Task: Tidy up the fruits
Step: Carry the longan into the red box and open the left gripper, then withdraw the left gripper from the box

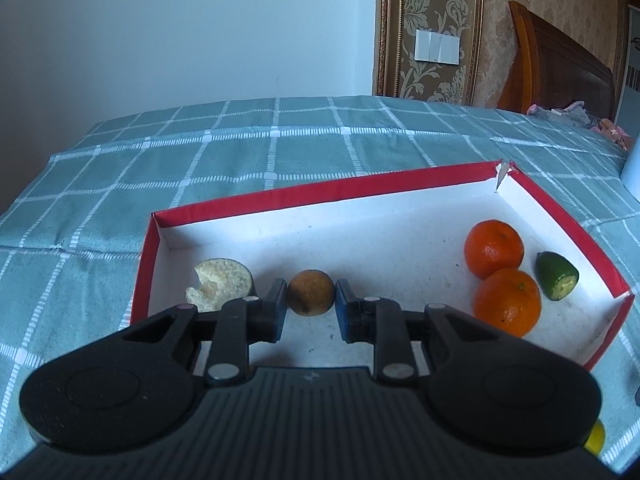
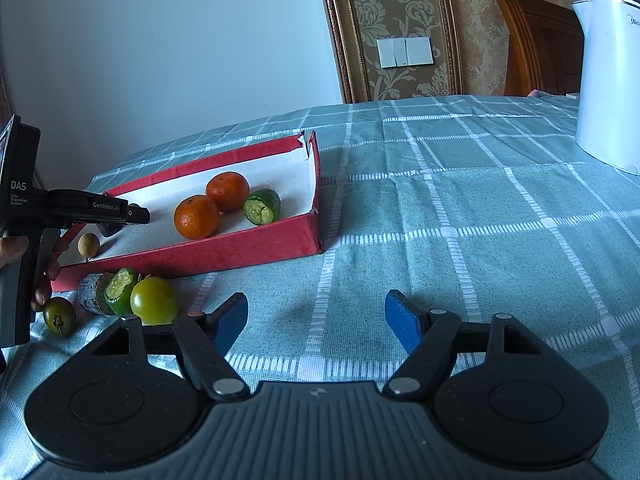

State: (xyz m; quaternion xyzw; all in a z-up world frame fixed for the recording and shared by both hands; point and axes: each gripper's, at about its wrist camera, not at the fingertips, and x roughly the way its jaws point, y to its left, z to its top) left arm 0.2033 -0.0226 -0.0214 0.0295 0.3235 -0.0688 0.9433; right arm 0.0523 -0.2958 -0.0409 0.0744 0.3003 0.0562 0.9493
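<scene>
A red cardboard tray [image 1: 320, 192] with a white floor lies on the checked cloth. My left gripper [image 1: 311, 300] reaches into its near left part, jaws closed on a small brown round fruit [image 1: 311, 292] that sits low over the floor. The right wrist view shows this gripper [image 2: 136, 215] from the side, with the brown fruit [image 2: 88, 245] under it. Two oranges [image 1: 494, 248] [image 1: 507, 302] and a cut green fruit [image 1: 557, 276] lie at the tray's right end. A pale, bitten piece [image 1: 220, 284] lies at the left. My right gripper [image 2: 316, 320] hangs open over bare cloth.
In front of the tray [image 2: 240, 248], a yellow-green round fruit [image 2: 154, 300], a cut green fruit [image 2: 120, 290], a small cylinder [image 2: 92, 294] and a dark green fruit [image 2: 59, 316] lie on the cloth. A white kettle [image 2: 608, 80] stands far right. A hand [image 2: 40, 284] holds the left gripper.
</scene>
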